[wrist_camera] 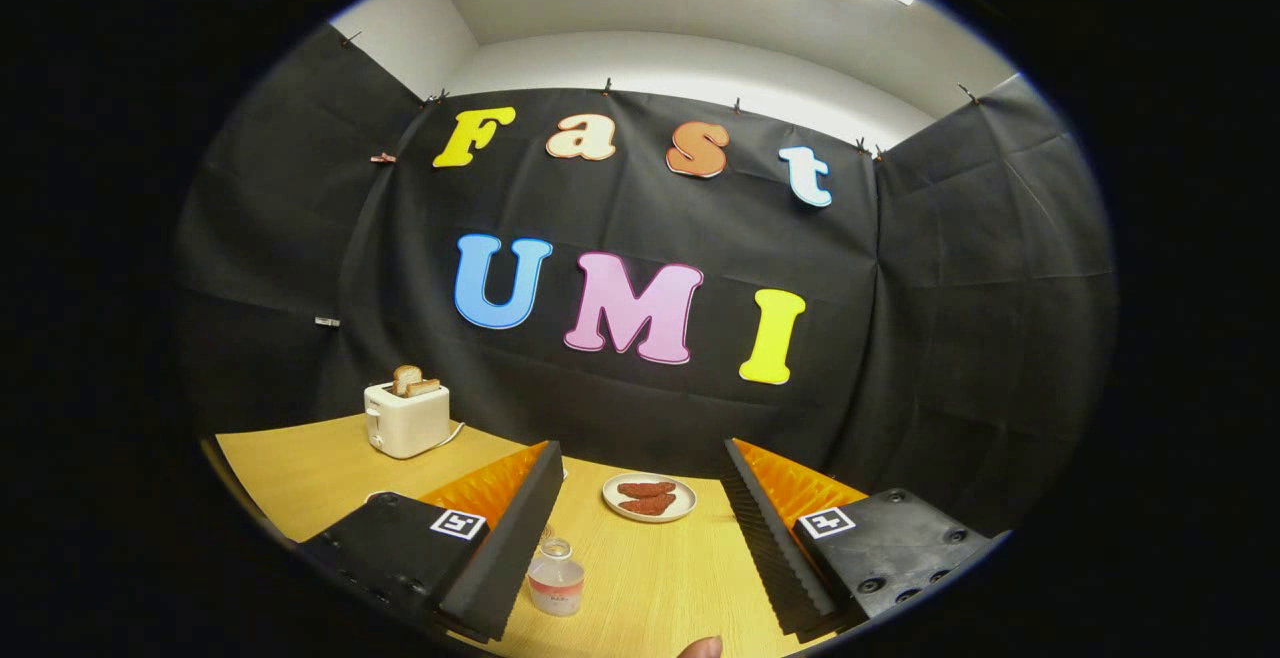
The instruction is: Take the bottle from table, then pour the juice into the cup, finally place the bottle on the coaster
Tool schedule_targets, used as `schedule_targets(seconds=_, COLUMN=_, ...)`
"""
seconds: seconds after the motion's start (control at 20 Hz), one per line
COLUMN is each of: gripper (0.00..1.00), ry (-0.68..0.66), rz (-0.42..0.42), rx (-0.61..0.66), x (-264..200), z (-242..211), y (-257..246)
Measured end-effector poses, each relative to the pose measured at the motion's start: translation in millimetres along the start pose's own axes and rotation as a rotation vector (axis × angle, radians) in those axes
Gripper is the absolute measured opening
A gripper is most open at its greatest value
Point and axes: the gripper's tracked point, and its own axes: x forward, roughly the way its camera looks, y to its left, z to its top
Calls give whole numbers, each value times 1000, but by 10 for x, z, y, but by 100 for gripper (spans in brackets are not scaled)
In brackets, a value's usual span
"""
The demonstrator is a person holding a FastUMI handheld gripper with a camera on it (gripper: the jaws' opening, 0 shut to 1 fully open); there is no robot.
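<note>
The bottle (556, 576) stands upright on the surface (660, 578) in the lower middle of the frame, small and clear, with its cap off as far as I can tell and a pale band of label around its lower half. It sits between my fingers, but not centred: it is just beside the inner face of the left finger (512, 538) and well apart from the right one (770, 538). The jaws (640, 538) are spread wide and hold nothing.

So I read this as the first step, the take, with the approach under way and no grasp made. Pouring and placing are both still ahead. I do not make out the cup or the coaster from here; a rim of something pale peeks past the left finger, but I cannot tell what it is.

For the next move I would shift left until the bottle is midway between the fingers, come forward and down so the pads meet its body rather than the neck, then close gently. The open mouth means it must stay upright.

Beyond the bottle, in the centre, lies a plate (650, 497) with two reddish-brown pieces on it. Farther off at the left a toaster (405, 419) with toast sticking up stands by the wall. A fingertip (700, 648) shows at the bottom edge.
</note>
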Motion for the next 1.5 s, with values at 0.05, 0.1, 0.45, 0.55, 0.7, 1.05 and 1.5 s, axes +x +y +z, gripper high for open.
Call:
schedule_targets(seconds=0.05, gripper=97, ry=-13, rz=10, rx=1, x=9, z=-14, y=37)
schedule_targets(seconds=0.1, gripper=97, ry=-24, rz=20, rx=8, x=8, z=-52, y=75)
schedule_targets(seconds=0.45, gripper=97, ry=6, rz=90, rx=84, x=47, z=-766, y=448)
schedule_targets(seconds=0.55, gripper=97, ry=42, rz=95, rx=89, x=89, z=-1069, y=535)
schedule_targets(seconds=0.7, gripper=97, ry=89, rz=101, rx=93, x=175, z=-1504, y=648)
schedule_targets(seconds=1.05, gripper=97, ry=170, rz=79, rx=143, x=330, z=-2268, y=775)
schedule_targets(seconds=1.5, gripper=96, ry=215, rz=74, rx=109, x=522, z=-2609, y=914)
